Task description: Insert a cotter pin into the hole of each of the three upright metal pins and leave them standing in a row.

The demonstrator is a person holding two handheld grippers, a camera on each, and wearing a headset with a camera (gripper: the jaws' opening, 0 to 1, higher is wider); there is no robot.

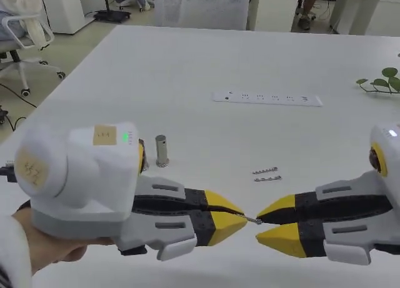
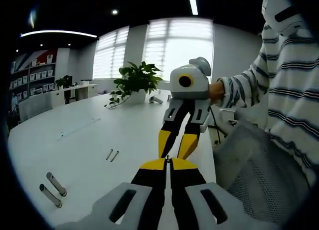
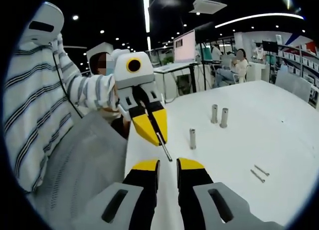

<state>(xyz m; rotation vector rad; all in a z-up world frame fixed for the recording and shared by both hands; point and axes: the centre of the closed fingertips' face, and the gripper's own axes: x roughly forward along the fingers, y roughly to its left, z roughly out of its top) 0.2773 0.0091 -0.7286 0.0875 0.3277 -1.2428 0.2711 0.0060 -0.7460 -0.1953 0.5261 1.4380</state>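
Observation:
My left gripper (image 1: 244, 219) is shut on a thin cotter pin (image 3: 163, 149), which sticks out of its yellow tips toward the right. My right gripper (image 1: 258, 227) faces it tip to tip with its jaws open, and the pin's free end sits at the mouth of that gap. An upright metal pin (image 1: 161, 150) stands on the white table behind the left gripper. The right gripper view shows three upright metal pins: one nearer (image 3: 192, 138) and two side by side farther back (image 3: 214, 113) (image 3: 224, 117). Two spare cotter pins (image 1: 266, 174) lie on the table.
A white power strip (image 1: 267, 99) lies across the far middle of the table (image 1: 187, 69). A potted plant (image 1: 381, 80) reaches in at the right edge. Office chairs stand beyond the left side of the table.

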